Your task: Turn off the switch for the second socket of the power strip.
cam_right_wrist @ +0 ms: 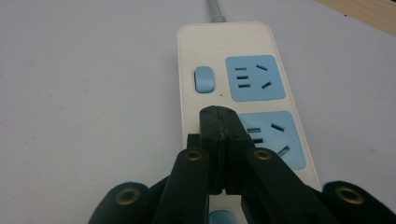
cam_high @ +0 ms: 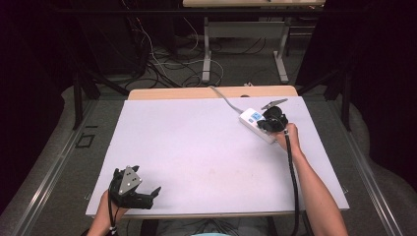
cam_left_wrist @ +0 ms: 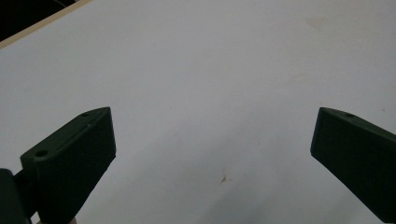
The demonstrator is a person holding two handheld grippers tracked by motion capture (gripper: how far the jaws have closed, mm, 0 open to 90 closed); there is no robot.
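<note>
White table [cam_high: 196, 147] with wooden far edge, tangled cables [cam_high: 157, 64] on the floor (behind), second table's legs [cam_high: 206, 49]

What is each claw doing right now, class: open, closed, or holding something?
Left claw: open, holding nothing, over the bare white table.
Right claw: closed, nothing between its jaws, tips over the power strip.

Power strip [cam_high: 256, 124] on the table [cam_high: 196, 147] at far right, right gripper [cam_high: 273, 123] over it, left gripper [cam_high: 156, 191] at near left edge.
</note>
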